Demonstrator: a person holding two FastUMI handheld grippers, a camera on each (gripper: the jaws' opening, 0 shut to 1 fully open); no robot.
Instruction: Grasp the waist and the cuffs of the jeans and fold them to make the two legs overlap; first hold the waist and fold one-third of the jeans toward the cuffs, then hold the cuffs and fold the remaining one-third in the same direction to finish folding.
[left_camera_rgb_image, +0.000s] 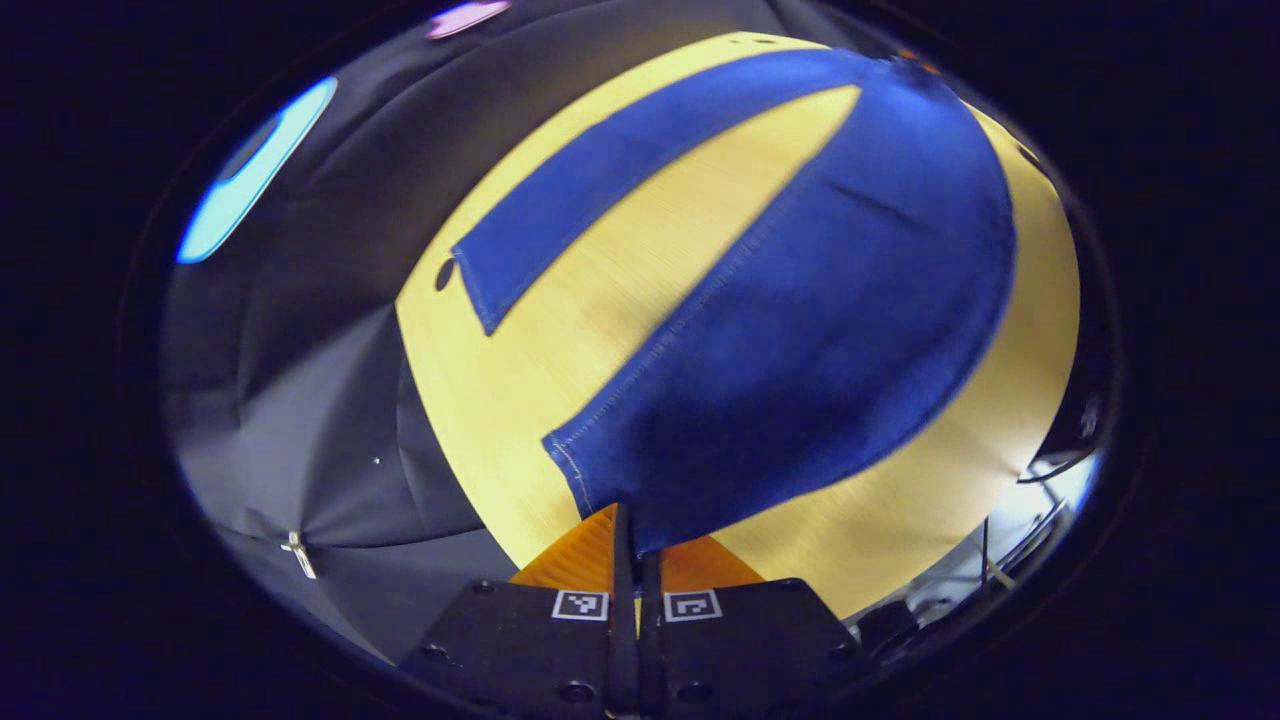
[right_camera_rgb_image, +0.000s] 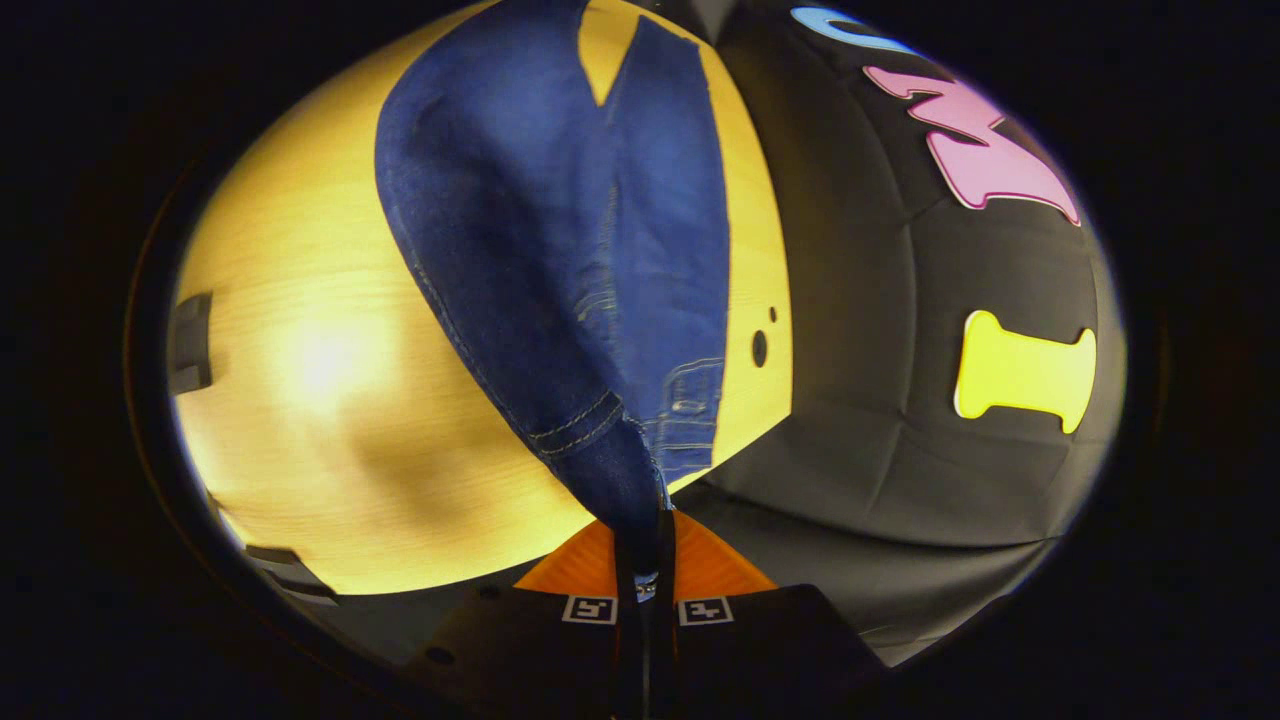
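Blue jeans (left_camera_rgb_image: 820, 300) lie across the light wooden table (left_camera_rgb_image: 560, 340). In the left gripper view, one leg is lifted, and my left gripper (left_camera_rgb_image: 636, 540) is shut on its stitched cuff (left_camera_rgb_image: 600, 470). The other leg (left_camera_rgb_image: 620, 170) lies flat farther off, with its cuff near a hole in the table. In the right gripper view, the jeans (right_camera_rgb_image: 540, 230) rise from the table toward me, and my right gripper (right_camera_rgb_image: 645, 545) is shut on the waist (right_camera_rgb_image: 610, 450), beside a belt loop and a pocket.
The table (right_camera_rgb_image: 320, 400) has a small round hole (right_camera_rgb_image: 759, 348) near its edge, close to the waist. Black booth cloth (right_camera_rgb_image: 900, 450) hangs just beyond that edge. Dark fittings (right_camera_rgb_image: 190, 340) sit at the table's far side.
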